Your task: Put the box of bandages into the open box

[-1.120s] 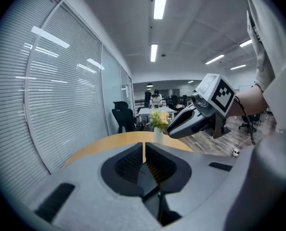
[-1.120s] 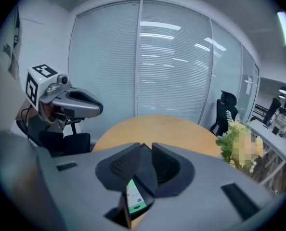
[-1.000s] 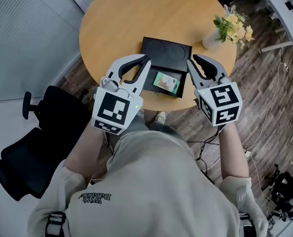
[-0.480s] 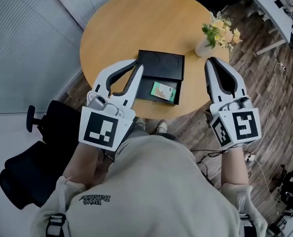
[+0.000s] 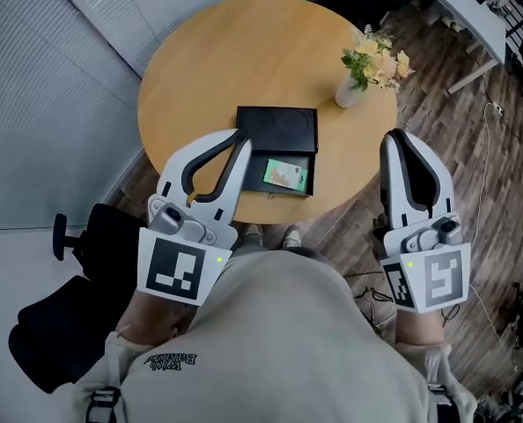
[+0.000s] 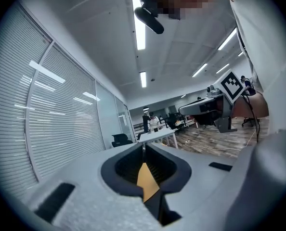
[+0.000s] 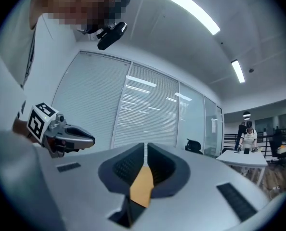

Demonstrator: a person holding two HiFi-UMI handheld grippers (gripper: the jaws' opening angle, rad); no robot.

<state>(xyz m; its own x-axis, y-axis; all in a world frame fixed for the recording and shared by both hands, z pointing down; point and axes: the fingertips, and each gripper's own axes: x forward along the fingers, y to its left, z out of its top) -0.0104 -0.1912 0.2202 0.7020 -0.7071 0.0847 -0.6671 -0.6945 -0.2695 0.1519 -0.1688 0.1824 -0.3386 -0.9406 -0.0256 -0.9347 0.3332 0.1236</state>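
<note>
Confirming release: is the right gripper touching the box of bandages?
Apart. Head view: the right gripper, shut, is well clear of the box of bandages lying in the open box.

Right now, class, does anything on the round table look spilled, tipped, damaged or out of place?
Nothing stands out. The bandage box lies flat inside the open black box, the flower vase stands upright, and the left gripper and right gripper are empty, jaws together.

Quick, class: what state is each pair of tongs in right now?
Left white tongs: closed, holding nothing.
Right white tongs: closed, holding nothing.
</note>
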